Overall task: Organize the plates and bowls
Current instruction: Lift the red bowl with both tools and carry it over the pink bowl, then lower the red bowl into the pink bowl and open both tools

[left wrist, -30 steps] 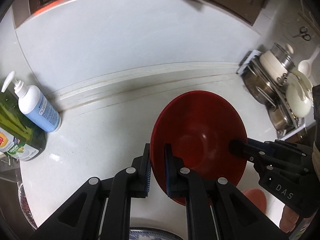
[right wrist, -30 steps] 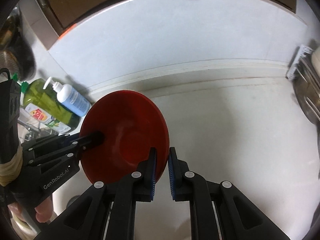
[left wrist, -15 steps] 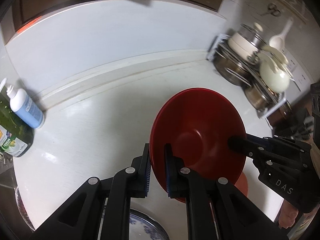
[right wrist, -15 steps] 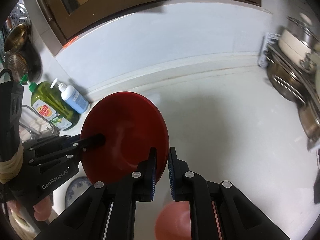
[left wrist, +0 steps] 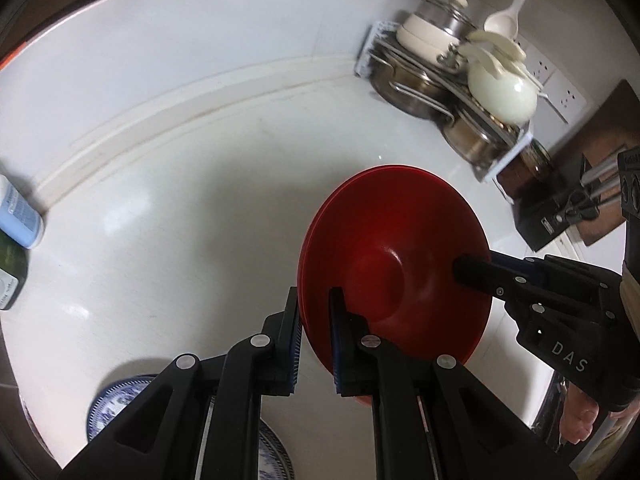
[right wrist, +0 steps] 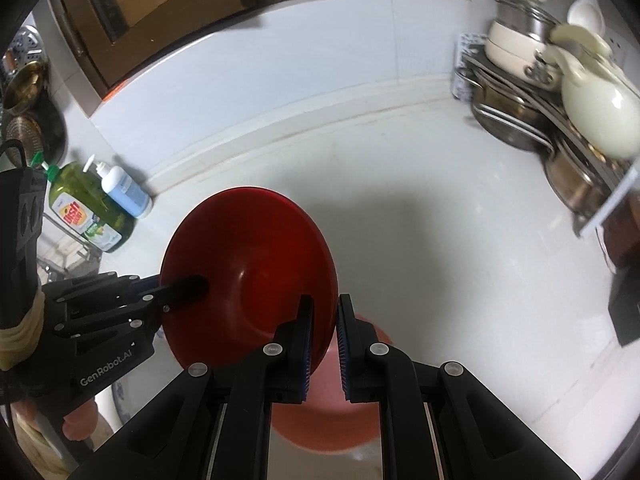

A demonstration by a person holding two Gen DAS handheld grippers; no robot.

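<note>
At six o'clock in the left wrist view we see our left gripper (left wrist: 314,330) clamped on the near rim of a glossy red plastic bowl (left wrist: 394,268), one finger inside and one outside; the bowl is held in the air above the white countertop (left wrist: 180,220). From three o'clock our right gripper (left wrist: 460,270) reaches in and grasps the opposite rim, its body marked "DAS". The right wrist view shows the same grip mirrored: our right gripper (right wrist: 322,318) pinches the bowl (right wrist: 248,264) at six o'clock, while the left one (right wrist: 200,284), lettered "GenRobot.AI", enters from nine o'clock. Only the right view shows a paler salmon-pink round bowl (right wrist: 324,416) on the counter beneath the red one. The blue-and-white patterned plate (left wrist: 116,404) at seven o'clock is clearer in the left view. Farther off, at ten o'clock in the right view, stand a green dish-soap bottle (right wrist: 86,210), its label too blurred to read, and a blue-and-white pump bottle (right wrist: 124,192). At two o'clock a wire rack of steel pots and cream-coloured cookware (right wrist: 560,120) stands against the wall.
</note>
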